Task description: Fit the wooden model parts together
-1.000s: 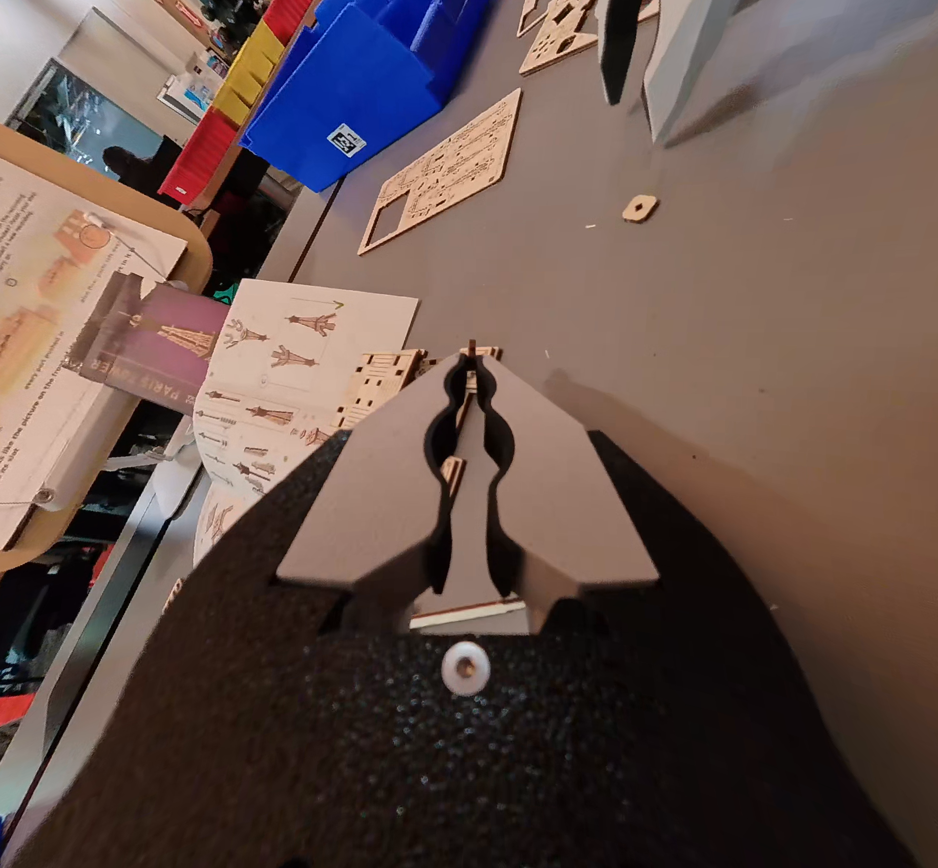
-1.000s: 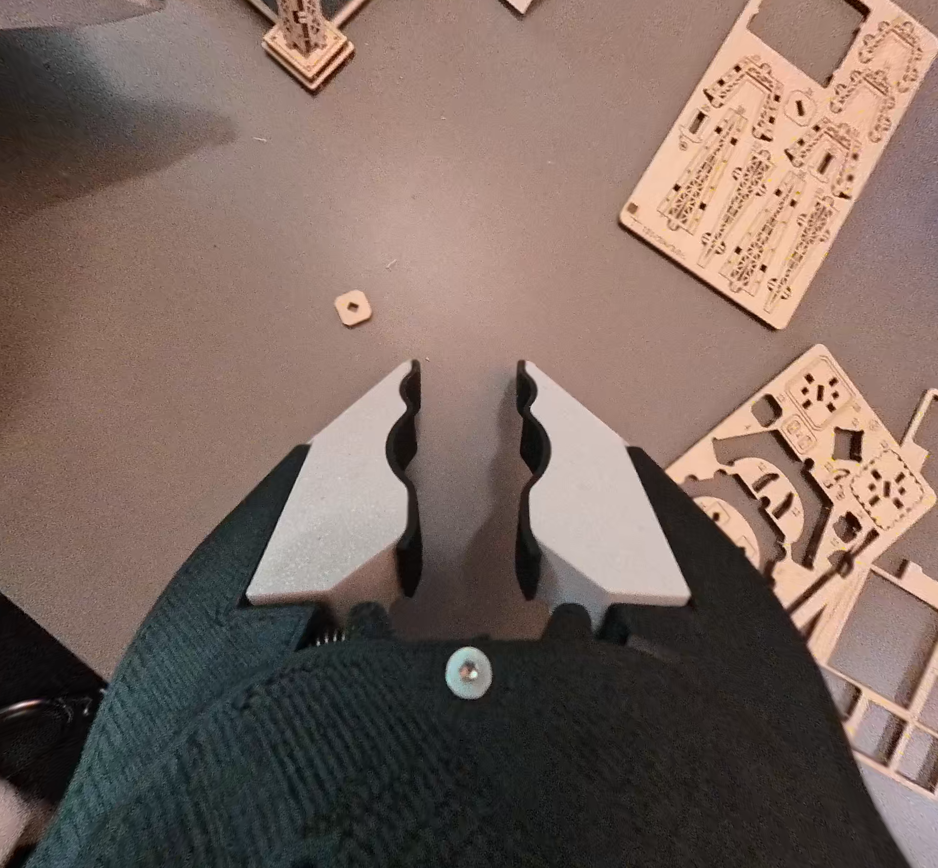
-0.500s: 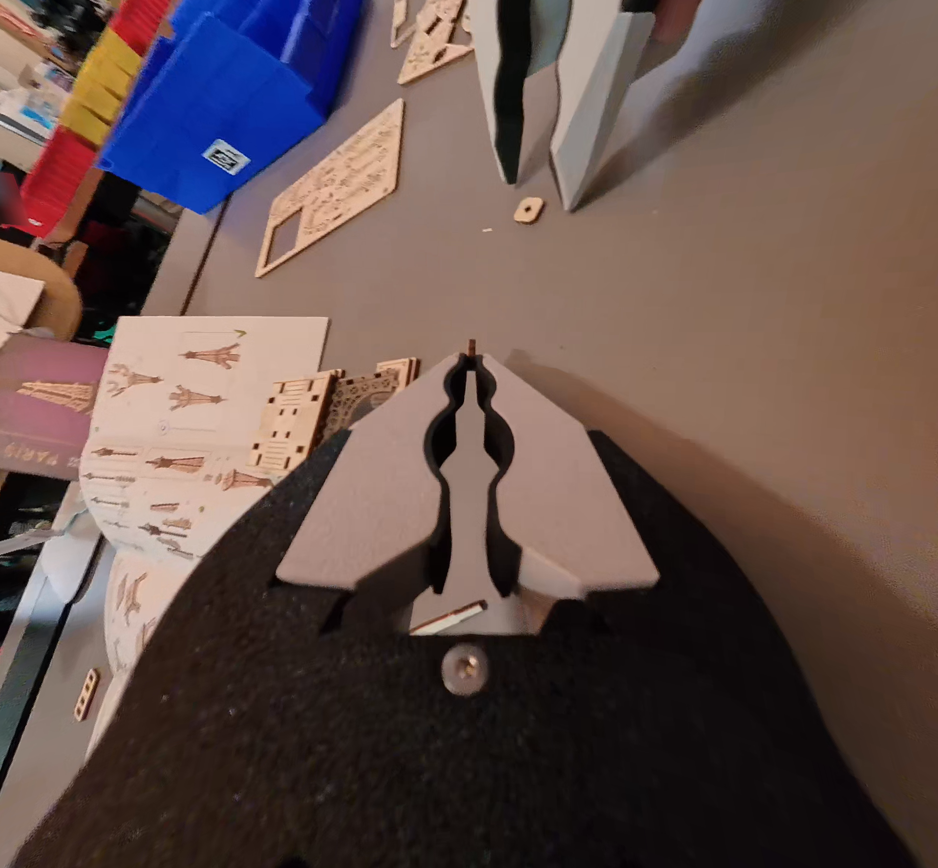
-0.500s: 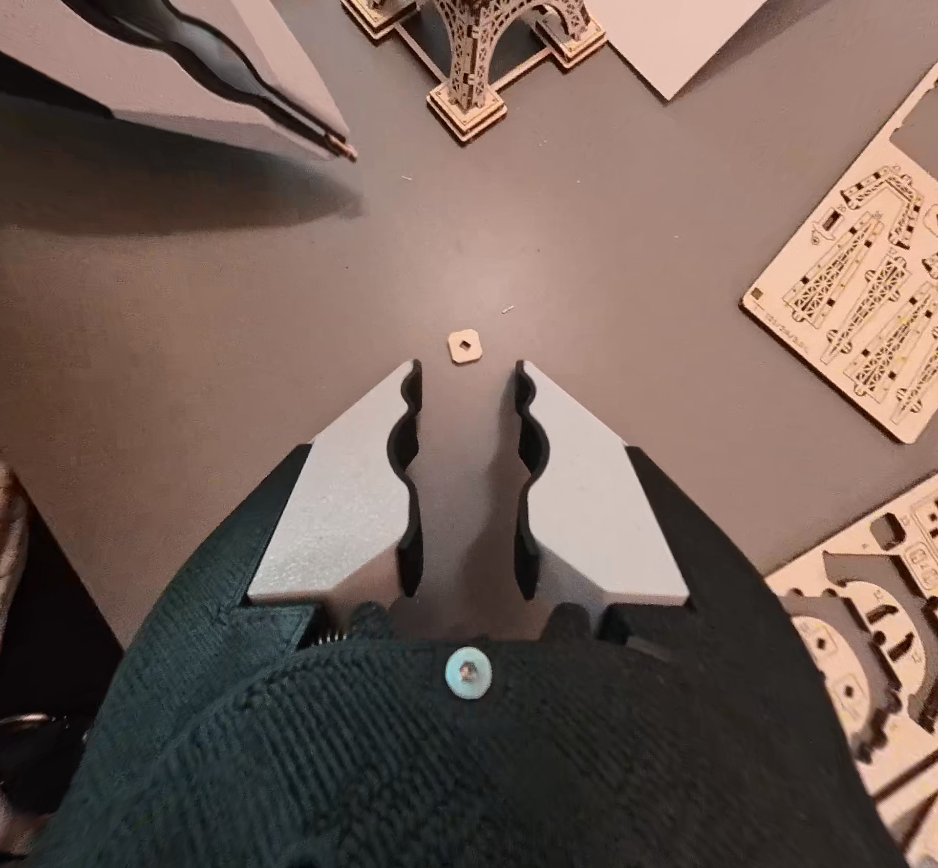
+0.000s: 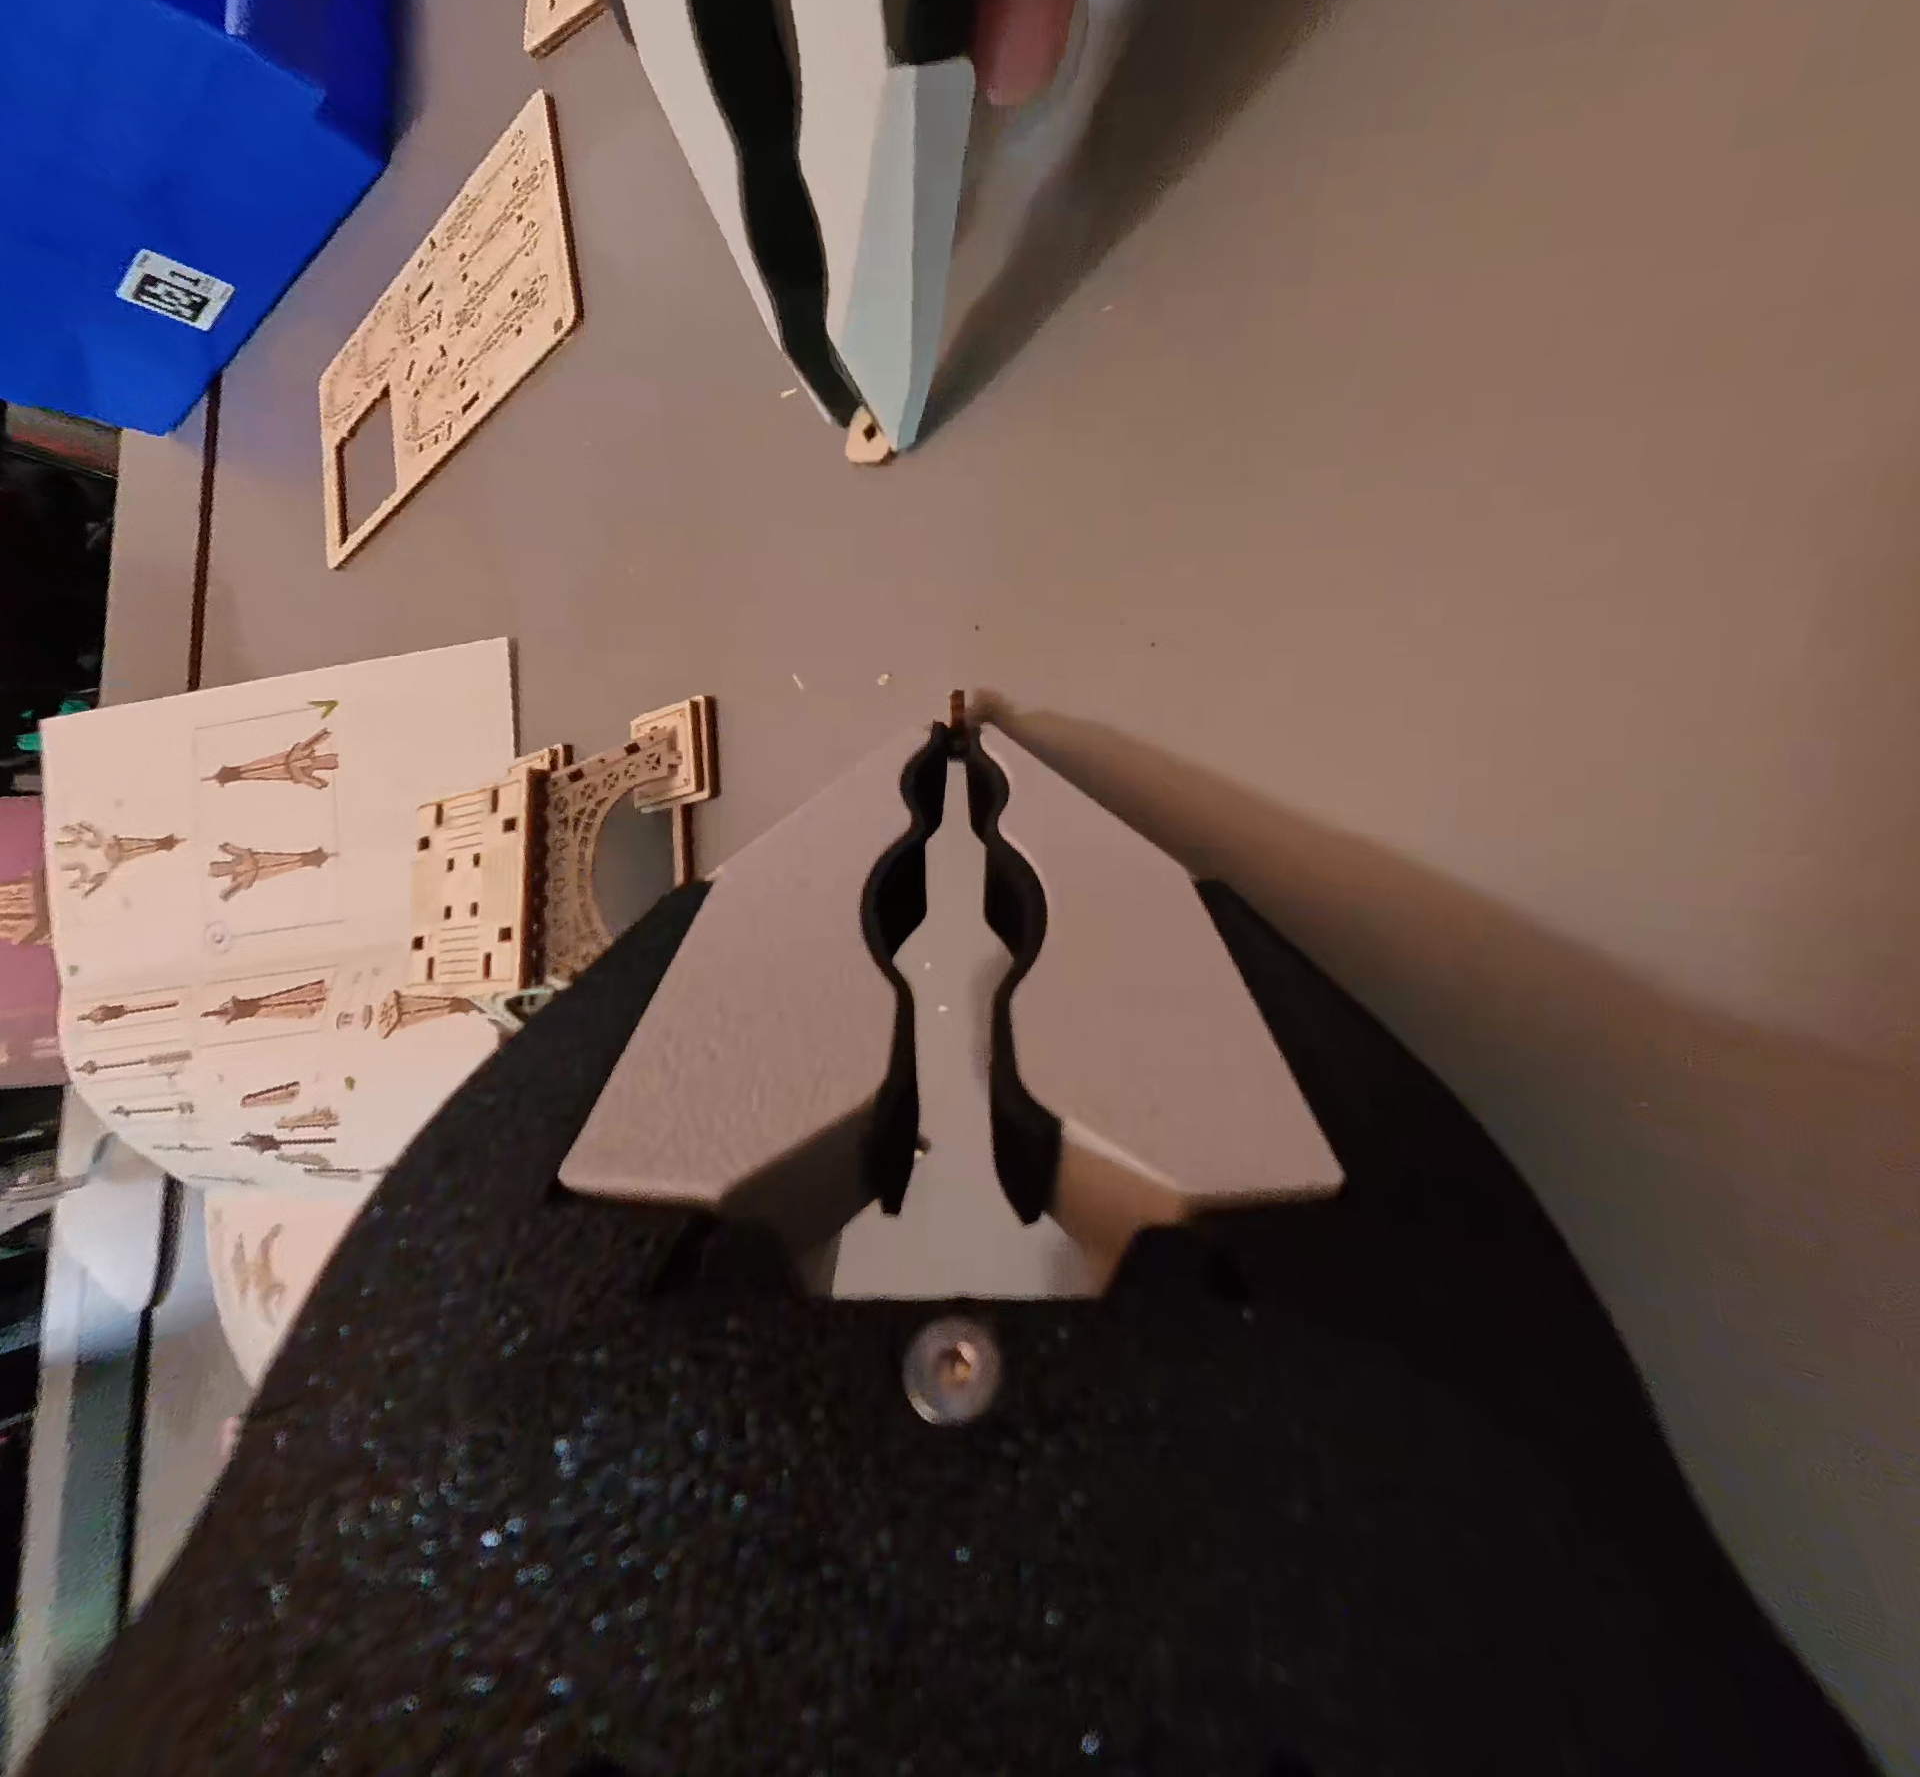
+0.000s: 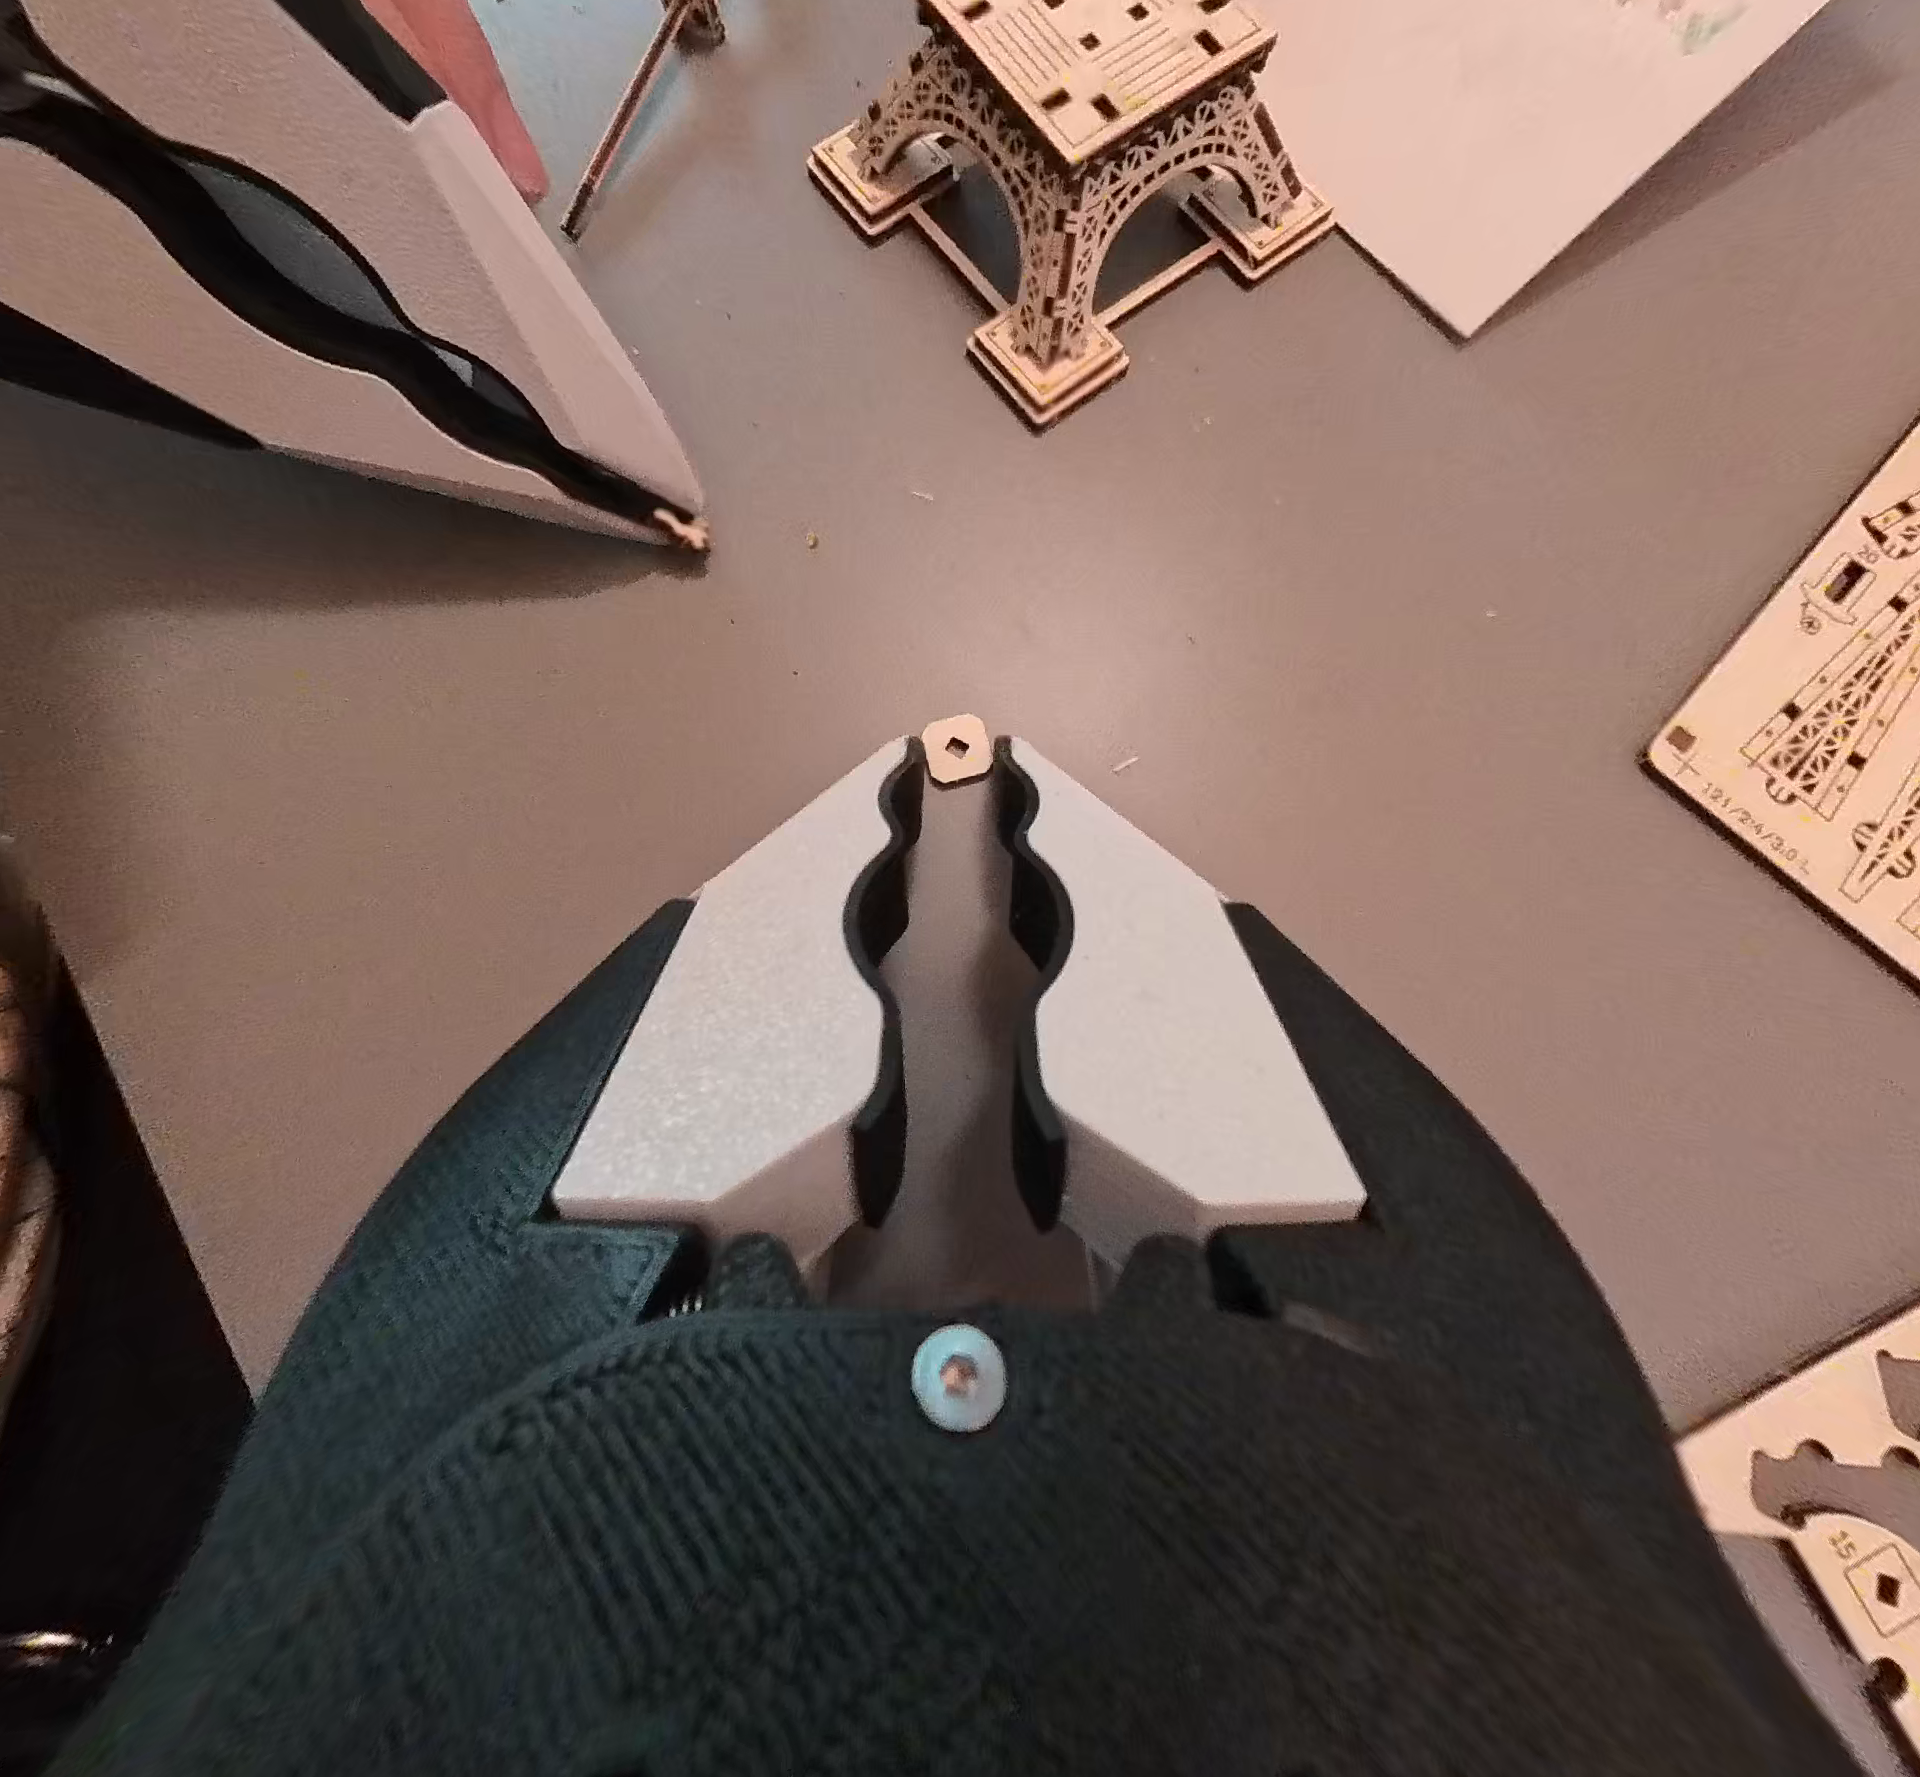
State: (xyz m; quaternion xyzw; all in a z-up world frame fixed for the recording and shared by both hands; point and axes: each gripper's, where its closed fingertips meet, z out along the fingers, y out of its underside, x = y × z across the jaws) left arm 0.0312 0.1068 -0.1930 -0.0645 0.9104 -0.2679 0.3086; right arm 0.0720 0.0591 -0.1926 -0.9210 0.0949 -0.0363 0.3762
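Our right fingers (image 6: 961, 759) have just narrowed onto the small square washer (image 6: 957, 747); our left fingers (image 5: 957, 735) stay pinched on a thin wooden sliver (image 5: 957, 704), ready for joining.

Left gripper (image 5: 957, 740) tips nearly pinched together, right gripper (image 6: 961, 753) narrowed, both angled low toward each other
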